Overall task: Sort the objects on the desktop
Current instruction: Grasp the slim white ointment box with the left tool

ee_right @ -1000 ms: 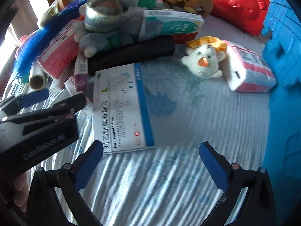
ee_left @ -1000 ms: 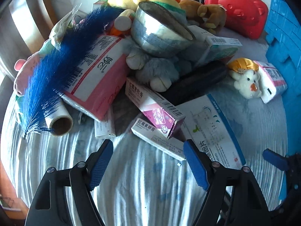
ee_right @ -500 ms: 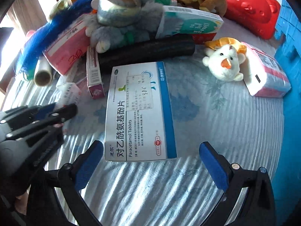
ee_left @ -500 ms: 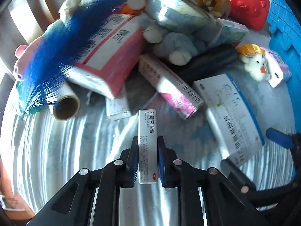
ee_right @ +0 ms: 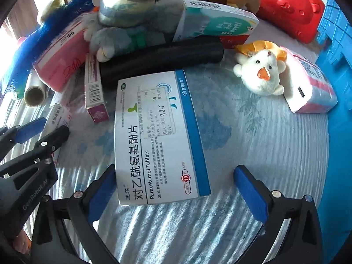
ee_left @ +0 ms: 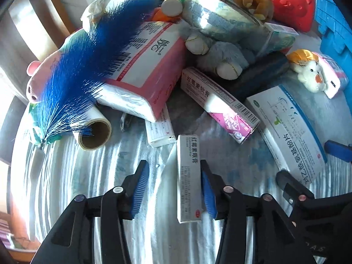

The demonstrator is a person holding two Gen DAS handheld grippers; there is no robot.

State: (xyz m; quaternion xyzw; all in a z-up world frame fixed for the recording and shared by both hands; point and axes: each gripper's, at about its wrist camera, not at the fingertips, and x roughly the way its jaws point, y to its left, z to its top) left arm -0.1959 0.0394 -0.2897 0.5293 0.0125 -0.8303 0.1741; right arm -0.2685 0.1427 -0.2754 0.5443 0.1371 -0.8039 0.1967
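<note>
Left wrist view showed the left gripper (ee_left: 172, 189) with its jaws parted and a slim white ointment box (ee_left: 189, 178) lying lengthwise between them. The box touched the right blue pad (ee_left: 208, 194), while a clear gap separated it from the left pad; the grip was released. The box rested on the striped cloth (ee_left: 132, 231), its far end just short of another small white box (ee_left: 159, 127) near the pile. Beyond lay a pink-ended carton (ee_left: 220, 103), a pink tissue pack (ee_left: 151, 70) under a blue feather (ee_left: 88, 66), a film roll (ee_left: 94, 132) and a steel bowl (ee_left: 220, 19) on a grey plush (ee_left: 224, 57).

Right wrist view showed the right gripper (ee_right: 175, 195) wide open, its jaws either side of the near end of the paracetamol box (ee_right: 158, 136), which lay flat on the cloth. The left pad sat just beside the box's corner; the right pad stood well apart from it. A black roll (ee_right: 162, 57) lay behind the box, a white duck toy (ee_right: 261, 72) to its right, touching a small tissue pack (ee_right: 310, 83). A red bag (ee_right: 290, 6) and blue crate (ee_right: 338, 44) stood at the far right.
</note>
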